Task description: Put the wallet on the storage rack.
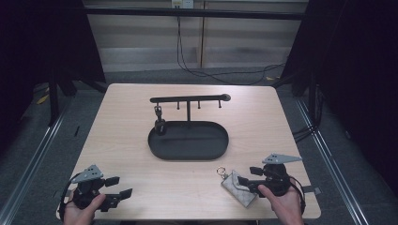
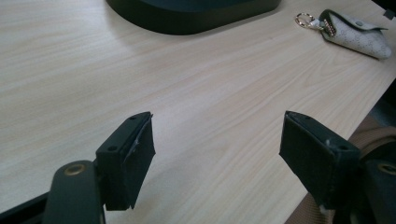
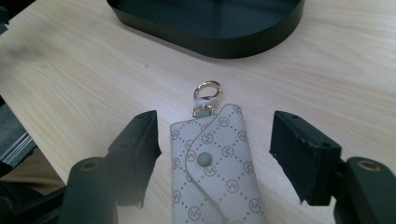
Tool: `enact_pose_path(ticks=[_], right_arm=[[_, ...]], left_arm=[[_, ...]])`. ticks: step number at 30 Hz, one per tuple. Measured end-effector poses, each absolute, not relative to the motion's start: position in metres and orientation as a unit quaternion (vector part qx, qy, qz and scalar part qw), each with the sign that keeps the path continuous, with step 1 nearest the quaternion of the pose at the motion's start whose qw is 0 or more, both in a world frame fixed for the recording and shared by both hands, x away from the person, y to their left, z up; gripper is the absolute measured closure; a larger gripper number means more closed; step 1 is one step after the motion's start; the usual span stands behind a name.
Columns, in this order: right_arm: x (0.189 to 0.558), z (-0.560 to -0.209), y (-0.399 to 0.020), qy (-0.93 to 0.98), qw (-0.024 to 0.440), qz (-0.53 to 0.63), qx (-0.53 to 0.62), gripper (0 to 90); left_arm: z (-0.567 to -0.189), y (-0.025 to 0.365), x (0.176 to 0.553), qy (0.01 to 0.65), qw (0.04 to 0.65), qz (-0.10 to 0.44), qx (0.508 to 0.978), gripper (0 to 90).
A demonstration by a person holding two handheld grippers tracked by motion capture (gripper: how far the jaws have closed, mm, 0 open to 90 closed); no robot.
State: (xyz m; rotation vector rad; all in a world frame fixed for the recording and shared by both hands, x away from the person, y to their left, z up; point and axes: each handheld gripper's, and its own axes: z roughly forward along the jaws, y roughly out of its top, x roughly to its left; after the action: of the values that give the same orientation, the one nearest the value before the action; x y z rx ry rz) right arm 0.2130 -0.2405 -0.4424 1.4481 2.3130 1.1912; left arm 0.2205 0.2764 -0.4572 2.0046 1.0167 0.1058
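right gripper [image 3: 215, 154] is over the key pouch [image 3: 215, 168] now, jaws spread wide on either side of it, nothing gripped yet. the pouch lies flat on the table [image 1: 141, 187] near the front right edge, its ring [image 3: 206, 89] pointing toward the black tray [image 1: 187, 140] with the hook stand [image 1: 188, 99]. left gripper [image 2: 217, 158] hovers low at the front left corner, jaws wide apart as well, holding nothing, well clear of the pouch.

looks like a pickup is the step in hand, probably heading for one of those hooks, though that's a guess. to do it well: keep the pouch centred between the jaws, come down so the pads meet its long edges, and close across the body below the snap, leaving the ring free. it's soft, so squeeze firmly or it may sag and slip.
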Motion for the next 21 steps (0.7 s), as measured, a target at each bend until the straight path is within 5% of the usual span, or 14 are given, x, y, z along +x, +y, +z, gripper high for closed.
enact_pose_path(ticks=[10, 21], right_arm=[[0.231, -0.443, -0.230, 0.819, 0.024, 0.326, 0.472, 23.6], [0.238, -0.444, -0.216, 0.852, 0.005, 0.259, 0.454, 27.5]], left_arm=[[-0.460, 0.271, 0.218, 0.395, 0.425, 0.029, 0.814, 25.0], [-0.461, 0.269, 0.216, 0.394, 0.425, 0.030, 0.815, 24.5]])
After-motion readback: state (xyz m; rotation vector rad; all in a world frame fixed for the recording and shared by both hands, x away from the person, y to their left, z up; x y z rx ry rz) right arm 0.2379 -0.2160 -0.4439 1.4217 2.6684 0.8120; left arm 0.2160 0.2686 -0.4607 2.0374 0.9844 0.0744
